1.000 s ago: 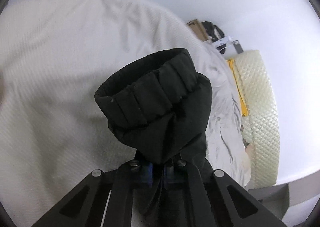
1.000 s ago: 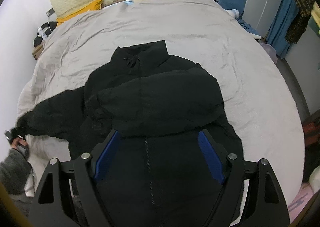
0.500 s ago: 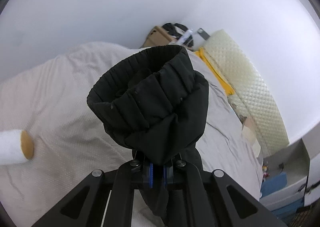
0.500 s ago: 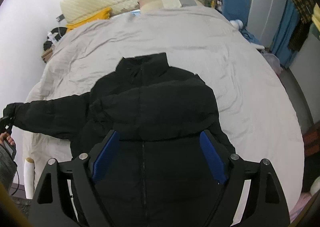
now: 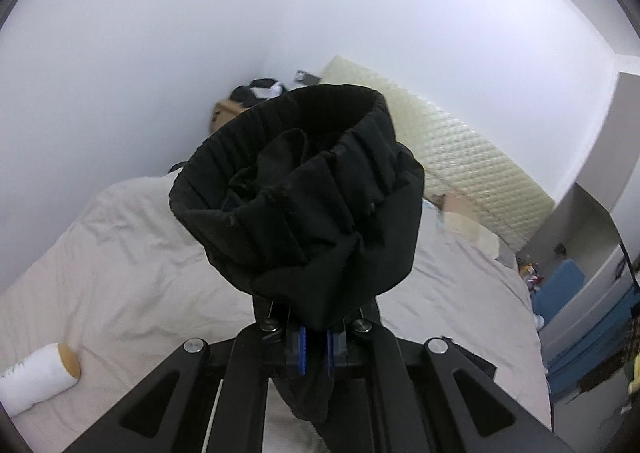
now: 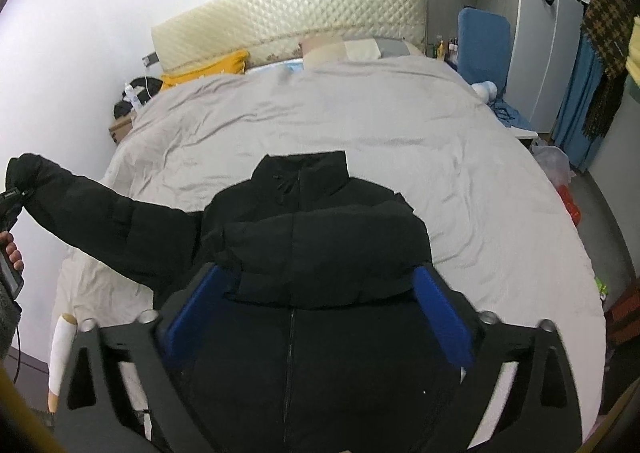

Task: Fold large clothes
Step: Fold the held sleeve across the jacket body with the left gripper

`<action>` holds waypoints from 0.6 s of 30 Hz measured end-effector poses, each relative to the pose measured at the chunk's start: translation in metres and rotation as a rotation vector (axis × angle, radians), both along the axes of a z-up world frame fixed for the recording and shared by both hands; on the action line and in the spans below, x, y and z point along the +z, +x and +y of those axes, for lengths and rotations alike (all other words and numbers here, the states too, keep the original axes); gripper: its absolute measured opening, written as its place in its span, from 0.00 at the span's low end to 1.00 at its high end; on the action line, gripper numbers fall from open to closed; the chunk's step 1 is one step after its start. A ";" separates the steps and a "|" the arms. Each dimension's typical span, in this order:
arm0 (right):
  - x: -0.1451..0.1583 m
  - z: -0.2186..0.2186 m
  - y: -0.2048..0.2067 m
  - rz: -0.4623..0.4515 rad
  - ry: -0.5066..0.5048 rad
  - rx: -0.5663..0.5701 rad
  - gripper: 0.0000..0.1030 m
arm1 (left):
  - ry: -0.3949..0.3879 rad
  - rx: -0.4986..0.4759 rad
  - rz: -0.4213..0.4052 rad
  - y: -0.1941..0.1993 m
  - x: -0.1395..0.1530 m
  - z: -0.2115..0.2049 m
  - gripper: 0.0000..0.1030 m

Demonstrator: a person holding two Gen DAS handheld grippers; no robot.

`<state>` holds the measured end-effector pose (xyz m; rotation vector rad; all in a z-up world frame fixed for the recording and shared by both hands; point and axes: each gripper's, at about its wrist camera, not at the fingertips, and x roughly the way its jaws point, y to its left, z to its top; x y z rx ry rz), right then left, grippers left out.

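Black jacket [image 6: 320, 253] flat on bed [image 6: 480, 181], front up. Left gripper [image 5: 314, 341] clamped on cuff [image 5: 304, 193], sleeve [image 6: 112, 213] lifted off bed. Right gripper [image 6: 316, 309] wide, above jacket, holding nothing.

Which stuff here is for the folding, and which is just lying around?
For the job:
- black puffy jacket, on the bed
- its black elastic-cuffed sleeve
- left gripper, shut on the sleeve
- right gripper, open above the jacket

Lying about:
- yellow pillow
- white paper roll
- blue chair
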<state>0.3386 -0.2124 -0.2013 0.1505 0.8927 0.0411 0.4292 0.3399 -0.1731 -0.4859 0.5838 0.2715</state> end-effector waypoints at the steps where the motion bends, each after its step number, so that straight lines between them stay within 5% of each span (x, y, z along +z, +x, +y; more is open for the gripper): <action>1: 0.002 -0.002 -0.002 -0.010 0.004 -0.001 1.00 | 0.009 -0.009 -0.004 0.001 0.007 -0.011 0.06; 8: 0.008 -0.027 -0.012 -0.036 0.032 -0.009 1.00 | 0.013 -0.039 0.009 0.001 0.028 -0.077 0.06; 18: 0.013 -0.072 -0.027 -0.038 0.043 -0.075 1.00 | 0.108 -0.249 -0.022 0.006 0.068 -0.201 0.06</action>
